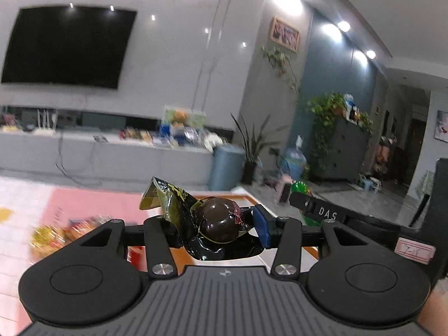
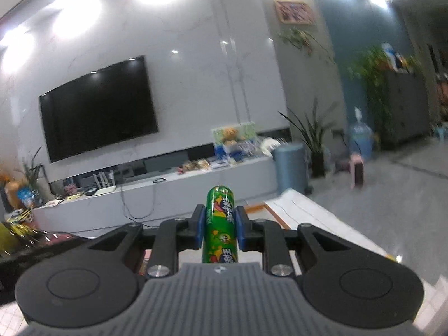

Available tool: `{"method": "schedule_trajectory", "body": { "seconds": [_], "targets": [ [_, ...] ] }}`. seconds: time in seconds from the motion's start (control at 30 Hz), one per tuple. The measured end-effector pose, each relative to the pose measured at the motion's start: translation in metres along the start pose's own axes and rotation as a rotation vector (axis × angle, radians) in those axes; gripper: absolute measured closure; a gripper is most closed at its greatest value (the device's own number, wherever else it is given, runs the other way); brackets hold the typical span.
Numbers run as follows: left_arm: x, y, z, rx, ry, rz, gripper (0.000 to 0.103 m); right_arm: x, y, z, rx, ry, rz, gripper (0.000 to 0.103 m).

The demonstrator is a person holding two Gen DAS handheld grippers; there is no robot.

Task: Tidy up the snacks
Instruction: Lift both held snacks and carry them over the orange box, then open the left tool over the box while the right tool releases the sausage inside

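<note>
Jaws on the left gripper point(image 1: 221, 228) are clamped on a dark round candy point(image 1: 221, 219) in a crinkled black and yellow wrapper, whose twisted end sticks up to the left; the glossy ball sits between the pads above the worktop point(image 1: 92, 210). Blurred snack packets point(image 1: 56, 236) lie on the worktop lower left. The right gripper point(image 2: 219, 231) has its jaws closed narrowly on a green candy tube point(image 2: 219, 224), gripping it at mid-length so it points forward and upward, lifted off the worktop point(image 2: 305, 210). The tube is bright green with cartoon prints and a rounded top. Beyond both stand a wall television point(image 2: 98, 106) and a long grey cabinet point(image 2: 168, 193).
</note>
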State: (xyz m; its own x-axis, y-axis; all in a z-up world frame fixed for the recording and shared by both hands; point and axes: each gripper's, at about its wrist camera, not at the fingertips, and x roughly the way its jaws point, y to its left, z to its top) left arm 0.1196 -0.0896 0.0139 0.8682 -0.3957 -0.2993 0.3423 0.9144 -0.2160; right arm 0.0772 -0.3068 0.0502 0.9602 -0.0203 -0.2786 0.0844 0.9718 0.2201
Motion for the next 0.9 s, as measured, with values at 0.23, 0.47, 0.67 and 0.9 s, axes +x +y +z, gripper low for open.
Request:
{"method": "schedule_trajectory", "body": {
  "seconds": [0.23, 0.47, 0.67, 0.9],
  "targets": [
    [0.052, -0.009, -0.024, -0.042, 0.177, 0.003, 0.05, 0.006, -0.024, -0.007, 0.094, 0.013, -0.038, 0.083],
    [0.068, -0.014, -0.038, -0.015, 0.281, 0.055, 0.049, 0.018, -0.032, -0.011, 0.063, 0.065, -0.077, 0.083],
    [0.064, -0.019, -0.04, 0.022, 0.354, 0.084, 0.042, 0.019, -0.032, -0.015, 0.062, 0.078, -0.038, 0.083],
    [0.042, -0.008, -0.026, 0.007, 0.305, 0.1, 0.024, 0.027, -0.036, -0.017, 0.078, 0.096, -0.028, 0.083]
  ]
}}
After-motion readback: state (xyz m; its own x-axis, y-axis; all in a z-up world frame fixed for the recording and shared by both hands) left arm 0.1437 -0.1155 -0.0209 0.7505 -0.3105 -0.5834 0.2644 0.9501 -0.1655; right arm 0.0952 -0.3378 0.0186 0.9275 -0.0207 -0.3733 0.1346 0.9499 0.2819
